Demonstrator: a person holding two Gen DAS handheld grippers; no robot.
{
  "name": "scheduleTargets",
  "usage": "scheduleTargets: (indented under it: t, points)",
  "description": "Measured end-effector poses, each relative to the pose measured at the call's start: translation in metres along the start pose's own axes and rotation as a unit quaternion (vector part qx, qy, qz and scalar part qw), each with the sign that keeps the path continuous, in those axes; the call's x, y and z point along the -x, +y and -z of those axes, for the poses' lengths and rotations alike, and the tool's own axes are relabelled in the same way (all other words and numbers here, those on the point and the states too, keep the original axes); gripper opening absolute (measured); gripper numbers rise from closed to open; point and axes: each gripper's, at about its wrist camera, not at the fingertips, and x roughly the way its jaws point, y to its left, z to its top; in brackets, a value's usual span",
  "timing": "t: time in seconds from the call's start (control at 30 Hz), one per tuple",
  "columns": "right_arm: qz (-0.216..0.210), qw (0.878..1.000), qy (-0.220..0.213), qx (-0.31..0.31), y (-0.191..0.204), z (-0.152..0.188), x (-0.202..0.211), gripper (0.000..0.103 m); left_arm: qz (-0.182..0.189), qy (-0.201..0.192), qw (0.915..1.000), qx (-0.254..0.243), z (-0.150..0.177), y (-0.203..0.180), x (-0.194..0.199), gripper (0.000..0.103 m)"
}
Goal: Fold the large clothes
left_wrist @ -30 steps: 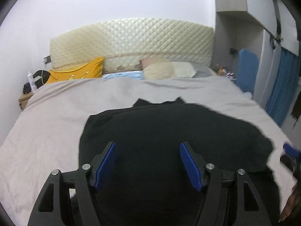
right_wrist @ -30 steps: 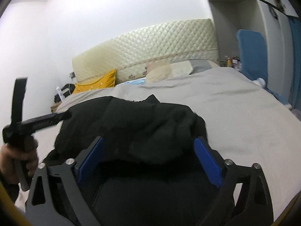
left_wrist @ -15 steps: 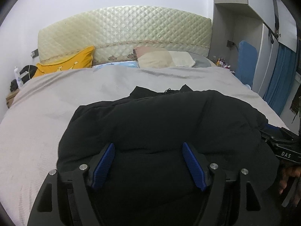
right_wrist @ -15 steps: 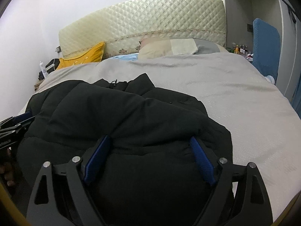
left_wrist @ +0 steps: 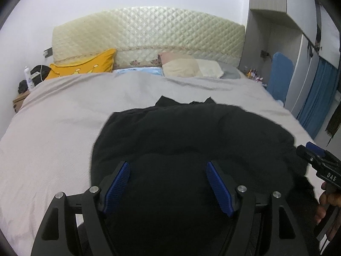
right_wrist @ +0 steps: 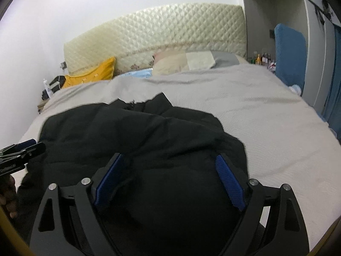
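A bulky black padded jacket (left_wrist: 191, 140) lies folded on the grey bedspread (left_wrist: 64, 115), collar end toward the headboard; it also shows in the right wrist view (right_wrist: 149, 140). My left gripper (left_wrist: 168, 183) is open, its blue pads spread over the jacket's near left part. My right gripper (right_wrist: 170, 179) is open over the jacket's near right part. Neither holds cloth. The right gripper shows at the right edge of the left wrist view (left_wrist: 319, 162), and the left gripper at the left edge of the right wrist view (right_wrist: 19, 153).
A quilted cream headboard (left_wrist: 147, 34) stands at the back with a yellow cushion (left_wrist: 85, 65) and beige pillows (left_wrist: 187, 67). A cluttered nightstand (left_wrist: 23, 89) is at the left. A blue chair (left_wrist: 279, 72) and blue curtain (left_wrist: 319, 98) are at the right.
Both grippers have pulled back and risen a little from the jacket, staying open. The jacket now lies lower and flatter on the bed.
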Motion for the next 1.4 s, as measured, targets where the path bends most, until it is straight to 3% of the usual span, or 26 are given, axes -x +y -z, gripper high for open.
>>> scheduleTargets:
  t: [0.13, 0.2, 0.4, 0.7, 0.87, 0.93, 1.27, 1.4]
  points:
    - [0.011, 0.999, -0.029, 0.016, 0.009, 0.005, 0.055, 0.088, 0.012, -0.018, 0.9997, 0.011, 0.006, -0.002, 0.055, 0.074]
    - [0.006, 0.999, -0.035, 0.012, 0.013, 0.011, 0.084, 0.088, 0.039, -0.032, 0.9984, 0.024, 0.011, -0.003, 0.089, 0.074]
    - [-0.004, 0.998, -0.055, 0.010, 0.025, 0.030, 0.156, 0.088, 0.047, -0.046, 0.9976, 0.024, 0.027, -0.013, 0.163, 0.074]
    - [0.003, 0.999, -0.044, 0.009, 0.035, 0.076, 0.224, 0.089, 0.043, -0.028, 0.9987, 0.000, 0.082, -0.026, 0.228, 0.074]
    - [-0.002, 1.000, -0.029, 0.002, 0.030, 0.108, 0.239, 0.089, 0.050, -0.017, 0.9986, 0.006, 0.118, -0.023, 0.234, 0.074]
    - [0.006, 1.000, -0.018, 0.001, 0.027, 0.122, 0.240, 0.089, 0.037, -0.013, 0.9992, 0.005, 0.131, -0.018, 0.229, 0.074]
    - [0.009, 0.998, 0.051, -0.029, -0.003, 0.151, 0.215, 0.090, 0.015, 0.031, 0.9978, 0.058, 0.153, 0.020, 0.181, 0.074]
    - [0.000, 0.995, 0.075, -0.063, -0.028, 0.155, 0.204, 0.090, 0.032, 0.062, 0.9936, 0.089, 0.162, 0.038, 0.161, 0.074]
